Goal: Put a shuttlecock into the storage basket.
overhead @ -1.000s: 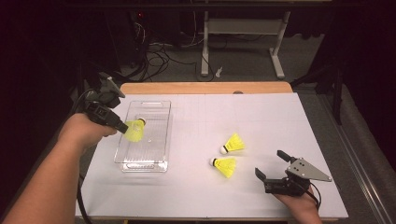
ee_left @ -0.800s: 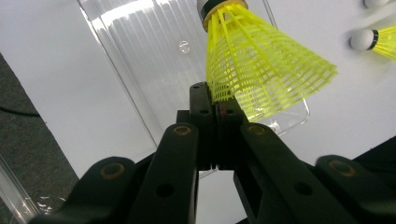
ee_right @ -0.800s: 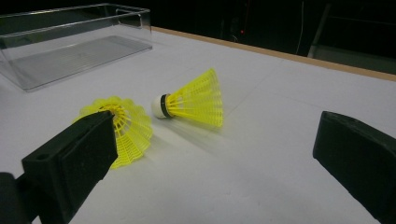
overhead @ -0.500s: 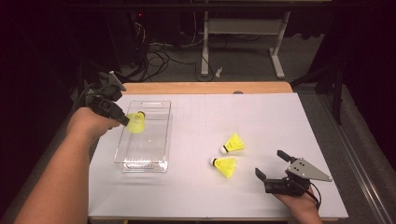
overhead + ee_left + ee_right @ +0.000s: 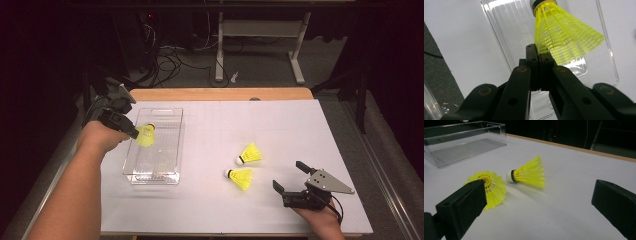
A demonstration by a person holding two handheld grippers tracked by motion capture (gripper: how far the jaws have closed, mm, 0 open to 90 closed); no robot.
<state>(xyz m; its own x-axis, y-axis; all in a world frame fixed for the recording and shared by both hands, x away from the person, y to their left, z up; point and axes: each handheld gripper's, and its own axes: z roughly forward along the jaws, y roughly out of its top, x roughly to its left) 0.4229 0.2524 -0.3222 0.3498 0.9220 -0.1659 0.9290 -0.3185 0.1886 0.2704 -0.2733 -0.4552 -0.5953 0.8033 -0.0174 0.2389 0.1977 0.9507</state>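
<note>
left gripper (image 5: 134,133): jaws clamped on the skirt edge of a yellow shuttlecock (image 5: 145,135), held above the clear plastic box (image 5: 172,145) at table left | right gripper (image 5: 290,181): jaws spread wide, nothing gripped, rested near the front edge | two loose shuttlecocks (image 5: 241,178) (image 5: 249,154) are seen lying on the white table (image 5: 280,120) just ahead of it

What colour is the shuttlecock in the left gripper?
Bright yellow shuttlecock; clearest in the left gripper view.

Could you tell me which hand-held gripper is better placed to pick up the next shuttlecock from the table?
Right. The right hand-held gripper is open beside the near shuttlecock, while the left hand-held gripper is shut on a held shuttlecock over the clear box.
</note>
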